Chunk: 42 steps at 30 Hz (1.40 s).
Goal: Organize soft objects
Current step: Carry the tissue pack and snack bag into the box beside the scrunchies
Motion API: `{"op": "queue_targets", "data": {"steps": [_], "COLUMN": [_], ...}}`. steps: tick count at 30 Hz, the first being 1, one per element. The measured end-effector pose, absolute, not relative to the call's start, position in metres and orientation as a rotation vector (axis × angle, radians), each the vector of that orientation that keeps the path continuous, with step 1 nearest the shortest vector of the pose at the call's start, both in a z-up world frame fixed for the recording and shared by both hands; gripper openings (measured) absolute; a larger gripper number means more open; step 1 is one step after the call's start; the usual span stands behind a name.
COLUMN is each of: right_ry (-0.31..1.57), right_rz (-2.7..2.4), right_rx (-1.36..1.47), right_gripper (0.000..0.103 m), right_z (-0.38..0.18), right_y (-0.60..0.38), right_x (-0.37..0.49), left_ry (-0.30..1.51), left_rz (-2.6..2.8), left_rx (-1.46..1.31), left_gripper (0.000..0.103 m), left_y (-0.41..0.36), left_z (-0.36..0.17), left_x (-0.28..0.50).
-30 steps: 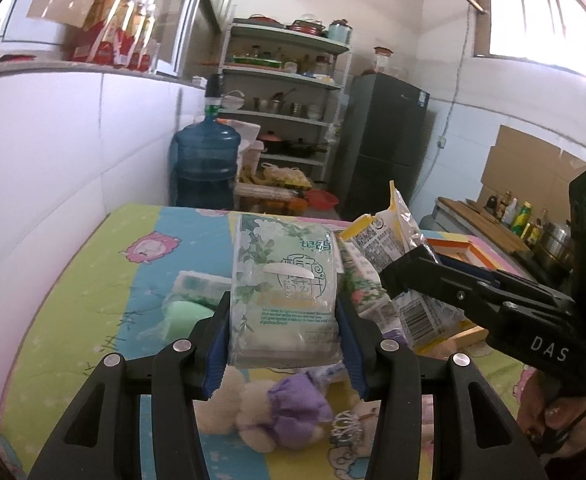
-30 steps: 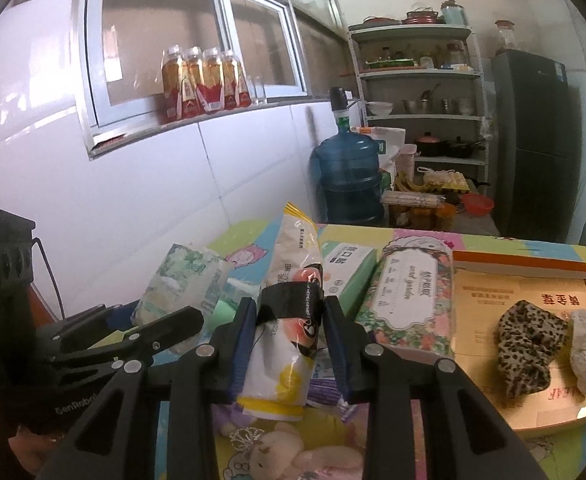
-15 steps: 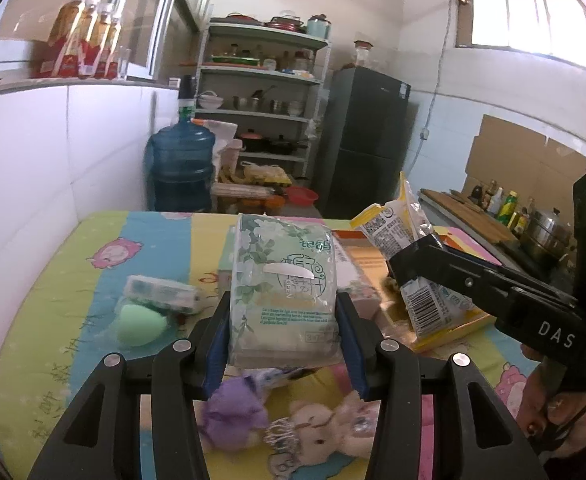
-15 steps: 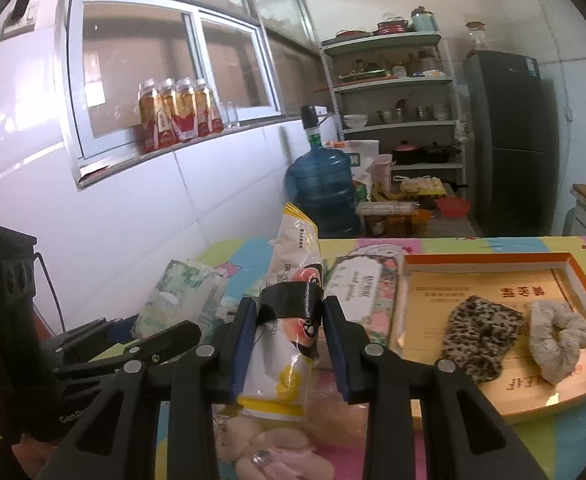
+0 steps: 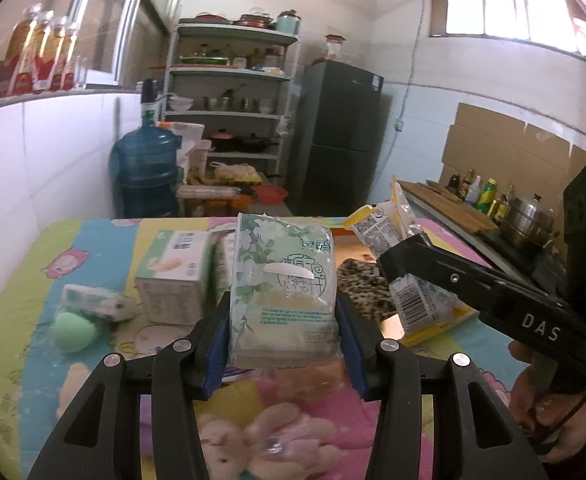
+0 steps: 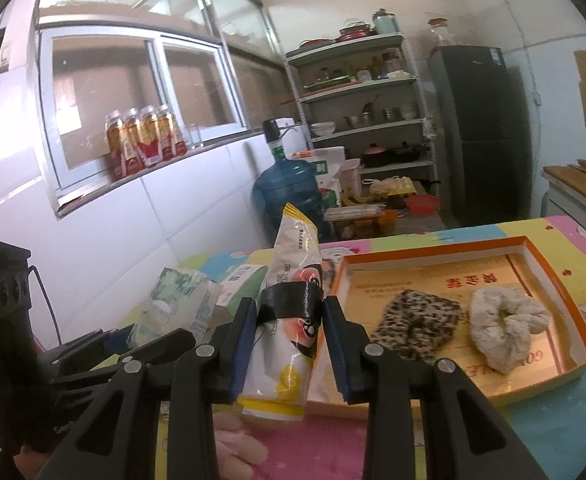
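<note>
My left gripper (image 5: 281, 332) is shut on a green floral tissue pack (image 5: 283, 284), held upright above the table; the pack also shows in the right wrist view (image 6: 173, 308). My right gripper (image 6: 289, 344) is shut on a yellow-and-white snack bag (image 6: 293, 304) with a black band, held up just left of the orange tray (image 6: 525, 244); the bag also shows in the left wrist view (image 5: 405, 276). The tray holds a leopard-print scrunchie (image 6: 417, 328) and a cream fluffy scrunchie (image 6: 505, 320).
On the colourful tablecloth lie a green tissue box (image 5: 173, 276), a small wrapped pack (image 5: 93, 300), a green sponge (image 5: 73, 328) and a plush toy (image 5: 253, 436) below my left gripper. A white tiled wall runs along the left. A counter with pots (image 5: 529, 220) stands right.
Both grippers have swung right toward the orange tray, each still holding its pack. The tray and scrunchies now fill more of the right wrist view.
</note>
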State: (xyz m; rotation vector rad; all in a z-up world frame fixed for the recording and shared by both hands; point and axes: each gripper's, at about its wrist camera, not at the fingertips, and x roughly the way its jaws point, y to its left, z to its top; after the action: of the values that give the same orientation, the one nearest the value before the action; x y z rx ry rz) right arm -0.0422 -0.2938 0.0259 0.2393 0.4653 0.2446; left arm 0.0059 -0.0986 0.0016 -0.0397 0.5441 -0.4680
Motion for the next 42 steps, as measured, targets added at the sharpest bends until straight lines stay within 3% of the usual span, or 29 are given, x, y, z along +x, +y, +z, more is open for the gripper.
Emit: {"op": "queue_targets", "data": {"steps": [23,42], "right_ry": [0.433,0.467], "right_rz": [0.116,0.040], "right_rx": [0.341,0.420], "right_gripper": [0.033,0.033], "right_z": [0.004,-0.025], "right_y": [-0.404,-0.487], "right_x": [-0.056,-0.030], "left_ry": [0.580,0.689], "left_rz": [-0.502,-0.556], "left_rx": [0.024,0.029], "left_gripper": [0.050,0.050], "left_y": [-0.206,-0.290], "left_z": [-0.007,-0.040], "left_x": [0.012,0.060]}}
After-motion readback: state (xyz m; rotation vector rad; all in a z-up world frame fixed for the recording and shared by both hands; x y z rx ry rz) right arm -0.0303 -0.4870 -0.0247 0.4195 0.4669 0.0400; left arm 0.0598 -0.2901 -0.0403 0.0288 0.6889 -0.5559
